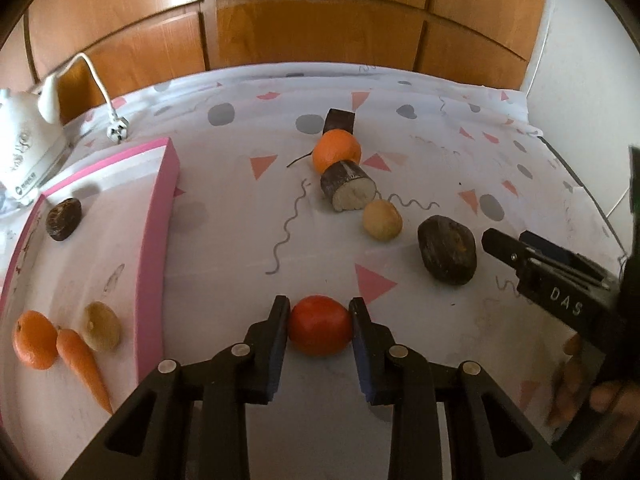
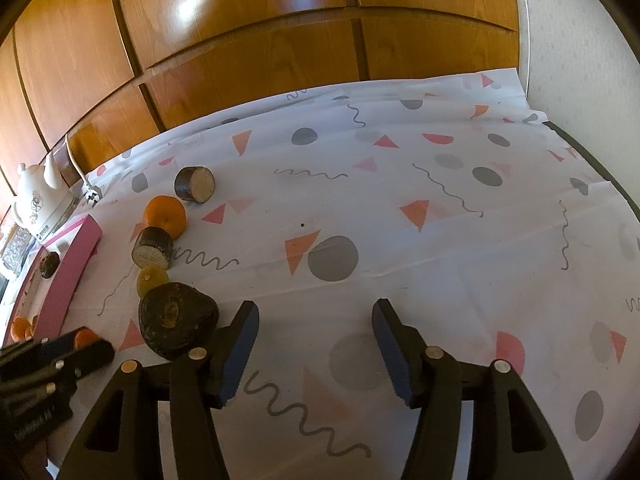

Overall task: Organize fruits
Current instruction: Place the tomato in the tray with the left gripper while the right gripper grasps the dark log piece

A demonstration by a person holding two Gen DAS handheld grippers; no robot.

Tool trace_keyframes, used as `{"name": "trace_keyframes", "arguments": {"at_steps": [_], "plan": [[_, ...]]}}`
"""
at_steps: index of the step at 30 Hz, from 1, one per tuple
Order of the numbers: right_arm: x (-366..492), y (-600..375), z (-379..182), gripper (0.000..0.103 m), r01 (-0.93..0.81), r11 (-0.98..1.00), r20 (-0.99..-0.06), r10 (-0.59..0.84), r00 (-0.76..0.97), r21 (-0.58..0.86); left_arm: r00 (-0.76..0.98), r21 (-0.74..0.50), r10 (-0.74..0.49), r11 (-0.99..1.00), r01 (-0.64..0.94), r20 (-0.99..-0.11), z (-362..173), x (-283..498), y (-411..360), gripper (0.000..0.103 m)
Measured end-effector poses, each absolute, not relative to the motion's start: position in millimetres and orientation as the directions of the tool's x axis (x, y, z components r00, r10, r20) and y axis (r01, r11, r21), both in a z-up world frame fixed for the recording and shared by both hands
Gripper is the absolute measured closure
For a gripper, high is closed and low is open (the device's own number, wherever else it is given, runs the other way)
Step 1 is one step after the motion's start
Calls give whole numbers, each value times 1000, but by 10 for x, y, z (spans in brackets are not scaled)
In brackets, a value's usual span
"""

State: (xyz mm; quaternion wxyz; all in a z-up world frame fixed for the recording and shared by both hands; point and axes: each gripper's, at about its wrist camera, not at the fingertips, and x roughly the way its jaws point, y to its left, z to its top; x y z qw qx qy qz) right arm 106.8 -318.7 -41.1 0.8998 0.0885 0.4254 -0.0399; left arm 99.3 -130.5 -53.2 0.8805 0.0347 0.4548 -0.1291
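A round, smooth red-orange tomato sits on the patterned bench just beside the pink tray, clamped between the pads of the left gripper. The right gripper hangs partly open over bare cloth, holding nothing, near a dark wrinkled fruit.

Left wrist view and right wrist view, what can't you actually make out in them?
- Tomato: in the left wrist view its sides are covered by the left gripper shut on it; in the right wrist view that gripper hides most of it.
- Tray: in the right wrist view the left edge cuts it off, contents mostly unseen.
- Hand: blurred at the left wrist view's right edge.
- Kettle print: too small to read.
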Motion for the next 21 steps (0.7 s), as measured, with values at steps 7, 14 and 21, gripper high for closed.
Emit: {"name": "trace_keyframes", "arguments": {"at_steps": [7, 14, 21], "plan": [[1060, -3174, -410, 42, 145, 982, -774, 2, 633, 121, 613, -22, -174, 969, 248, -770, -588, 951, -1353, 72], [1184, -3066, -144, 48, 26, 988, -771, 102, 629, 151, 634, -26, -175, 971, 237, -754, -607, 940, -1344, 72], [1641, -2549, -105, 48, -184, 962, -792, 271, 547, 202, 637, -45, -189, 971, 236, -747, -616, 940, -1327, 72]]}}
